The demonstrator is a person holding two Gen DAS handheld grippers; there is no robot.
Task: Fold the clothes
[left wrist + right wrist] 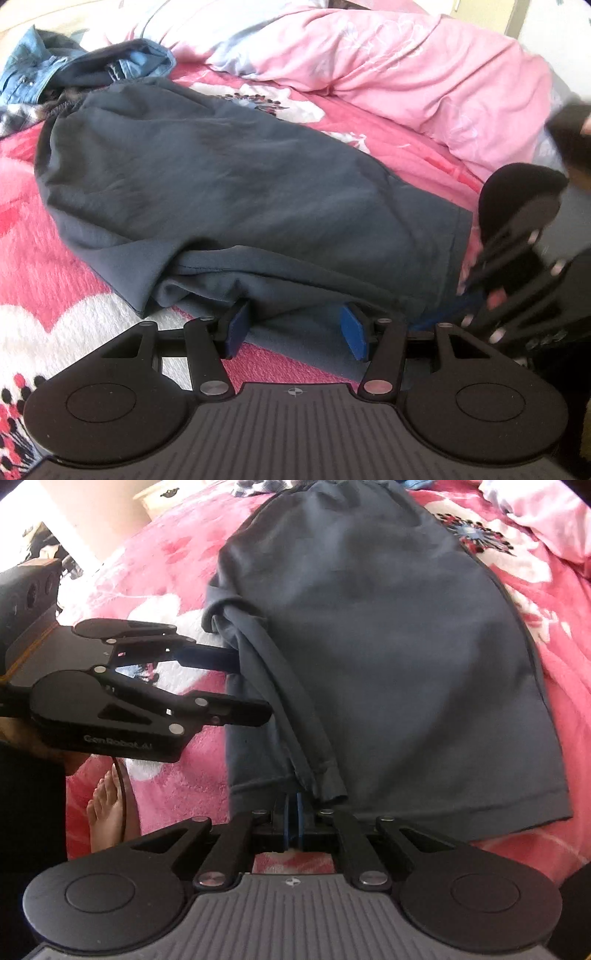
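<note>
White lettering on the side of the left gripper (pixel 255 681) reads "Gen Robot AI", seen from the right wrist view. The dark blue-grey T-shirt (pixel 369 646) lies spread on the bed's pink floral blanket (pixel 155 572), one side folded inward along its length with a sleeve lying on top. The left gripper's fingers stand about half open around the shirt's folded side edge, not pressing it. The right gripper (pixel 293 821) has its fingers closed together on the shirt's hem. Denim clothes (pixel 33 62) sit heaped beyond.
</note>
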